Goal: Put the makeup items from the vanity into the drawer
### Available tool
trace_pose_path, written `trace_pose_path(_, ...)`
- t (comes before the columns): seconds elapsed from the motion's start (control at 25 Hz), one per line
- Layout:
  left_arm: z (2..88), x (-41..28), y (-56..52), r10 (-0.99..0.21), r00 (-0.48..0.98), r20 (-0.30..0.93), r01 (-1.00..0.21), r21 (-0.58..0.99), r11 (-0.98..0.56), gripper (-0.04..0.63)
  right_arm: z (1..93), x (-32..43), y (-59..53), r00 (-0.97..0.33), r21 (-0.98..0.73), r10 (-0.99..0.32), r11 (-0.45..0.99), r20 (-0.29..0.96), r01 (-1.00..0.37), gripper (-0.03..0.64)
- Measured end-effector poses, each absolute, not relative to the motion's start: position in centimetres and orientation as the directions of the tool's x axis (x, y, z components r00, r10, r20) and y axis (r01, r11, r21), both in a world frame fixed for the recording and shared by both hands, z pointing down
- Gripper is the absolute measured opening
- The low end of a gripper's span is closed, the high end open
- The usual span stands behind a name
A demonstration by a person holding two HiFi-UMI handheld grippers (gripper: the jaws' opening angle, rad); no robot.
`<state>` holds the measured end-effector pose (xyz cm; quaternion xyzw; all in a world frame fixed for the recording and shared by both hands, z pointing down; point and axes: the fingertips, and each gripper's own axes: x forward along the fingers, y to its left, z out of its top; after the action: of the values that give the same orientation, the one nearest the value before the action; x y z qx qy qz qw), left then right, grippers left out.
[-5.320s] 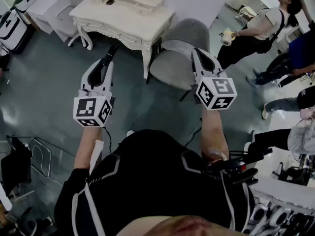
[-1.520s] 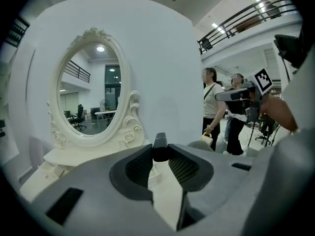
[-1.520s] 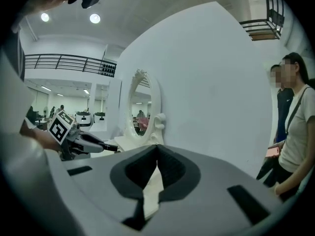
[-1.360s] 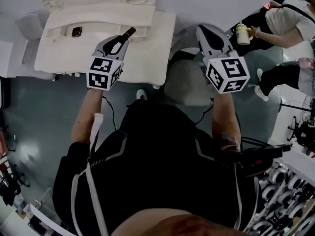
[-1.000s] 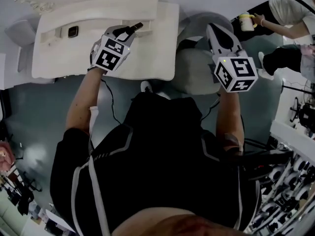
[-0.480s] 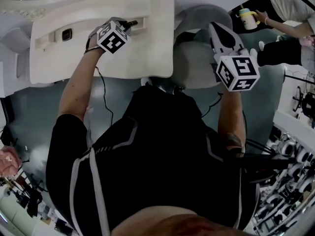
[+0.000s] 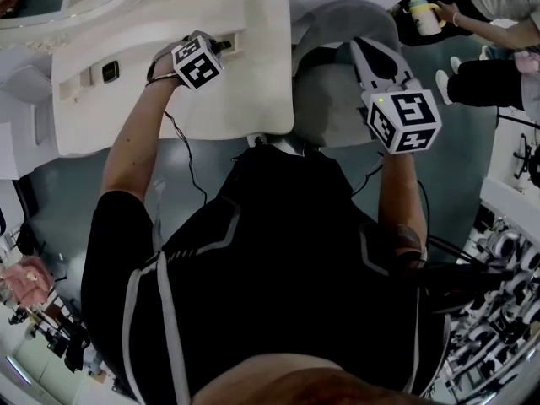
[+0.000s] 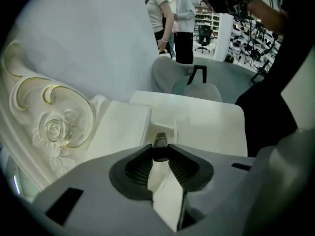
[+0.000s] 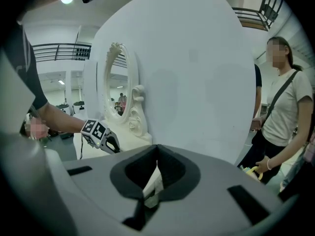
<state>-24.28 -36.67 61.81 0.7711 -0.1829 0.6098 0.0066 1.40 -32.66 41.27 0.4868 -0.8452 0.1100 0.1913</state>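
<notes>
The white vanity [image 7: 228, 108] fills the upper left of the head view. My left gripper [image 7: 221, 45] reaches over its raised back shelf, shut on a small dark makeup stick with a golden tip [image 8: 159, 141]. The stick's tip hangs just above a small open compartment [image 8: 165, 123] in that shelf. A small dark square item [image 7: 110, 72] lies further left on the shelf. My right gripper [image 7: 363, 49] hovers over the grey chair [image 7: 329, 108], jaws shut with nothing between them; in its own view the right gripper [image 9: 156, 151] faces the white wall.
An ornate mirror frame [image 8: 54, 127] rises at the vanity's back, close to the left of my left gripper. A person holding a cup [image 7: 426, 15] stands at the upper right. Racks of goods [image 7: 498, 310] line the lower right edge.
My left gripper has carried the dark stick forward across the vanity top to the back shelf's small compartment. The right gripper has stayed above the chair.
</notes>
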Motion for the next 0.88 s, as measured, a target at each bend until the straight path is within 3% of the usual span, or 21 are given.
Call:
trace_pose_path(0.56, 63.6, -23.1, -36.3, -0.159, 0.123, 0.98, -0.167, -0.137, -0.976, 0.103, 42.4, 3.0, -32.8, -0.442, -0.022, -0.776, 0.485, 0.451, -0.874, 0.005)
trace_pose_path(0.88, 63.8, -22.6, -36.7, -0.187, 0.128, 0.974, -0.124, -0.171, -0.977, 0.103, 42.6, 3.3, -33.1, -0.443, -0.028, -0.774, 0.484, 0.453, -0.875, 0.005)
